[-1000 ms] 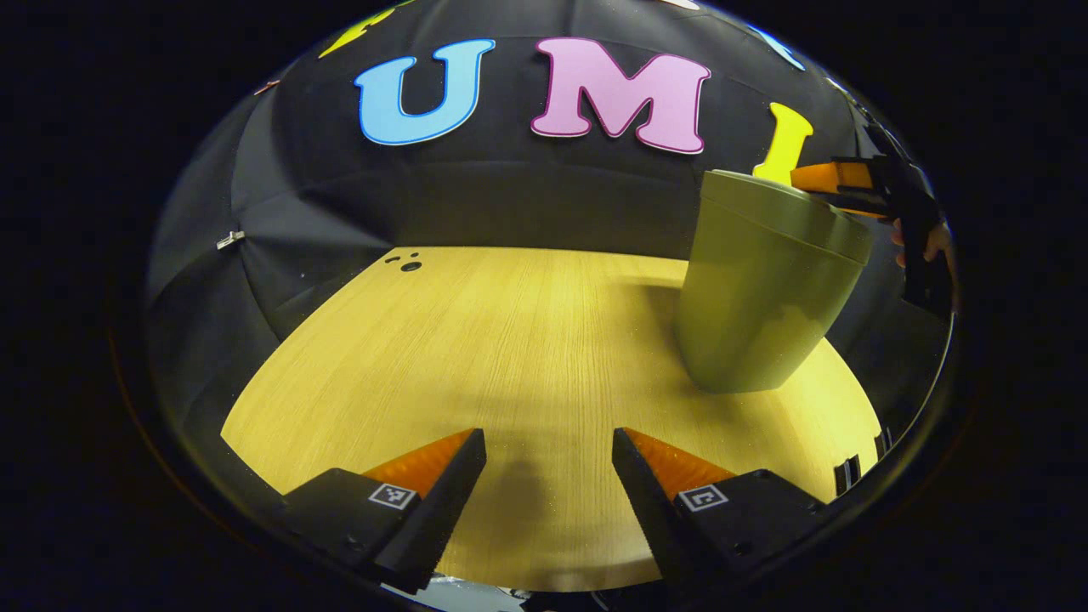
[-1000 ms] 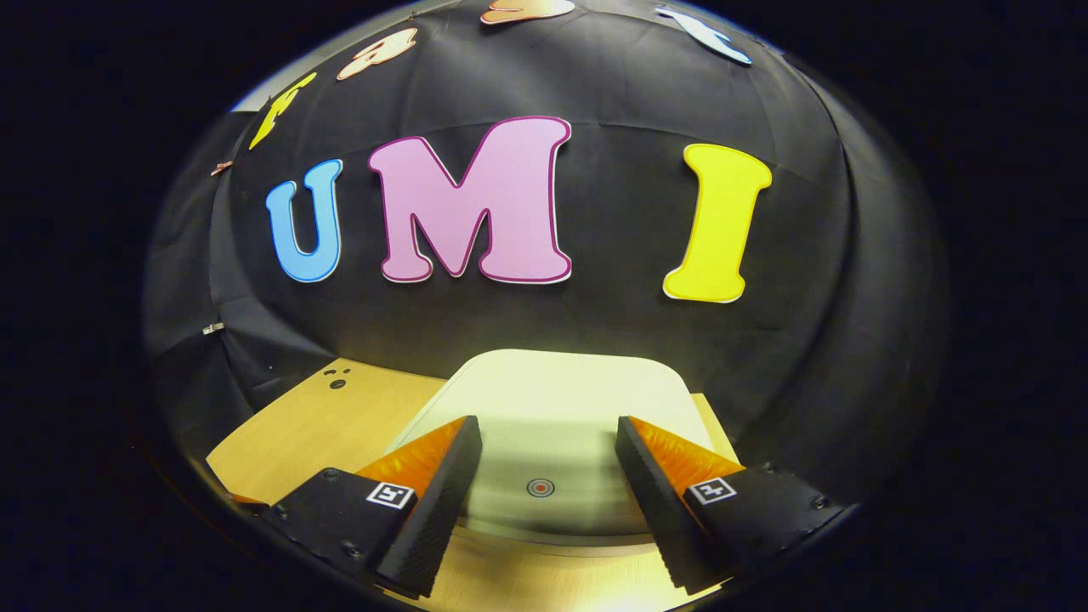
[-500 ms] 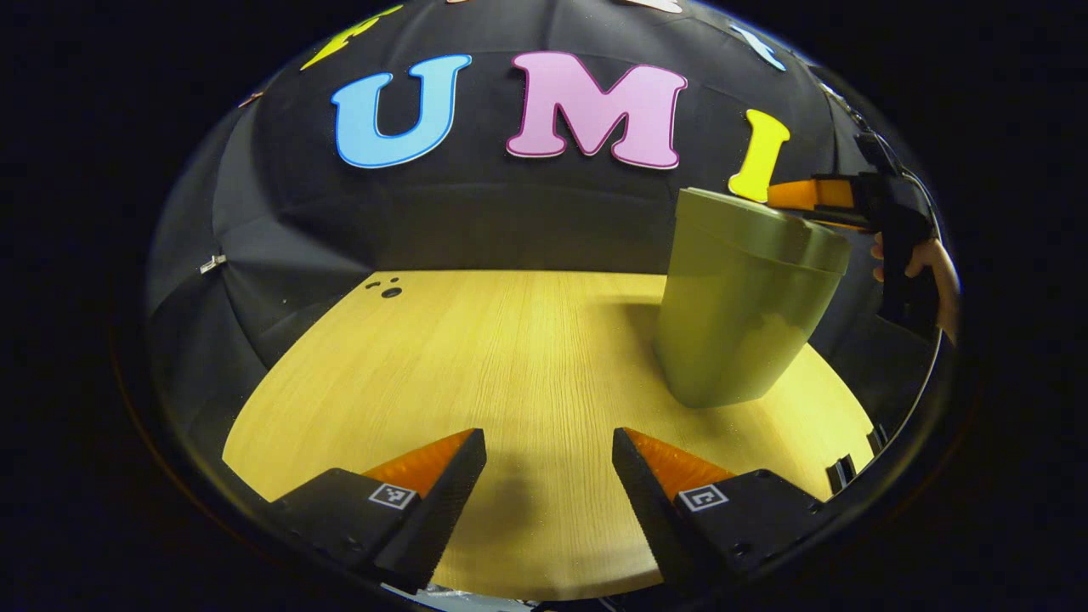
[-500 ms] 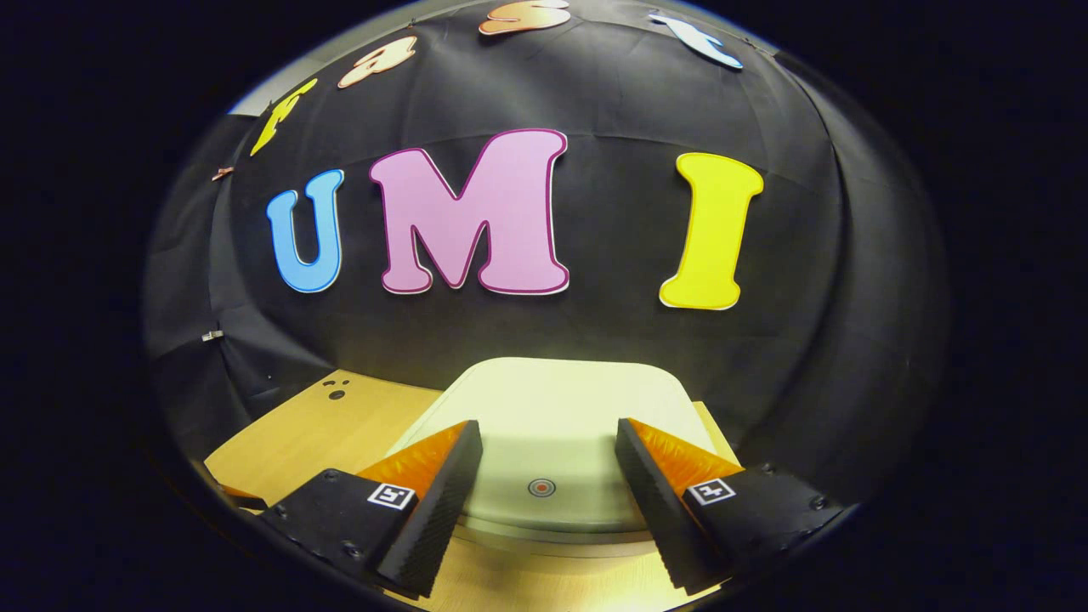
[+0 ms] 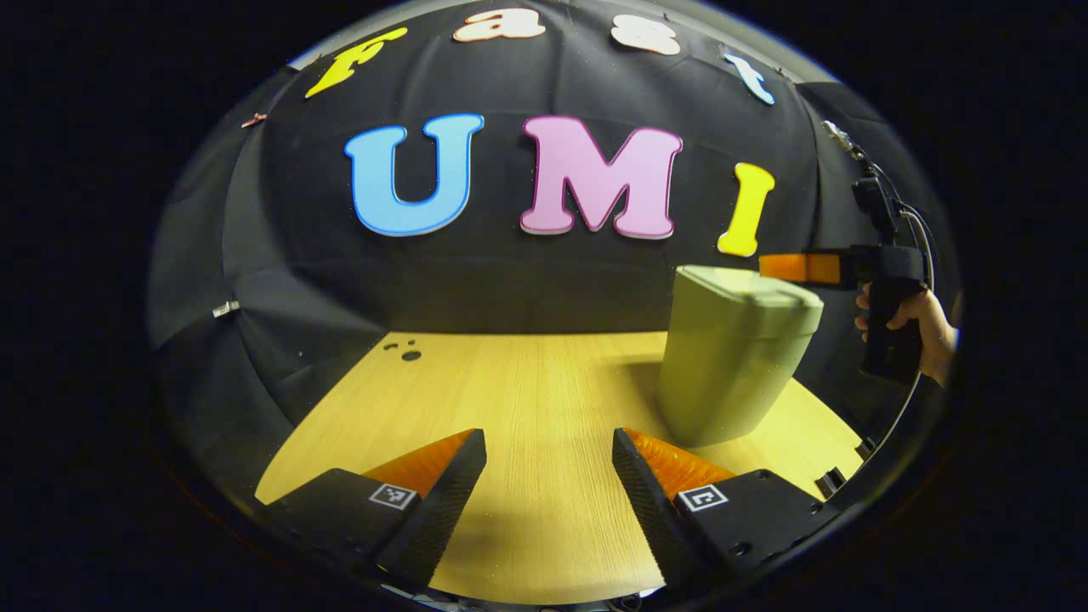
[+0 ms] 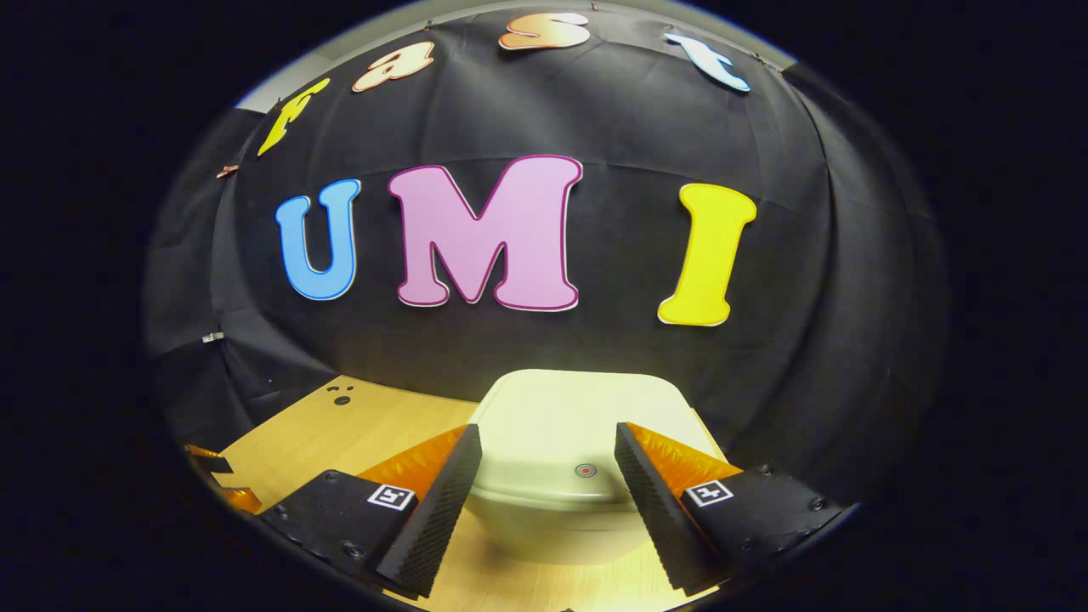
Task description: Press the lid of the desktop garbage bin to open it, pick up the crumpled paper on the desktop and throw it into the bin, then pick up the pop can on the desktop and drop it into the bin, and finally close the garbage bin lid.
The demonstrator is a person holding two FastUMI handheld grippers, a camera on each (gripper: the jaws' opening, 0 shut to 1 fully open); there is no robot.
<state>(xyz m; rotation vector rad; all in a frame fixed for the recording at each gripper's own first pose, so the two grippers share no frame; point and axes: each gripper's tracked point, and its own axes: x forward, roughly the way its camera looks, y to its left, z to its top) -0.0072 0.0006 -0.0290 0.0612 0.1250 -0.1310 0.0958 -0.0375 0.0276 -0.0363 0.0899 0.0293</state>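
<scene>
Here one garbage bin [image 5: 735,361] stands lid [image 6: 586,408] closed on the table [image 5: 527,399]; both grippers, left gripper [image 5: 548,489] and right gripper [image 6: 548,497], are released, grasping nothing.

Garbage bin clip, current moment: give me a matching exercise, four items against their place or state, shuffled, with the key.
Items:
1. garbage bin lid
2. left gripper
3. right gripper
4. hand

States:
A. jaws apart over bare wooden tabletop, with the garbage bin ahead to its right
B. wrapped around the handle of the far gripper, beside the bin
C. closed, flat on the bin, a small red dot near its front edge
D. jaws apart, held just in front of the bin's lid

Pairs: 1-C, 2-A, 3-D, 4-B
</scene>
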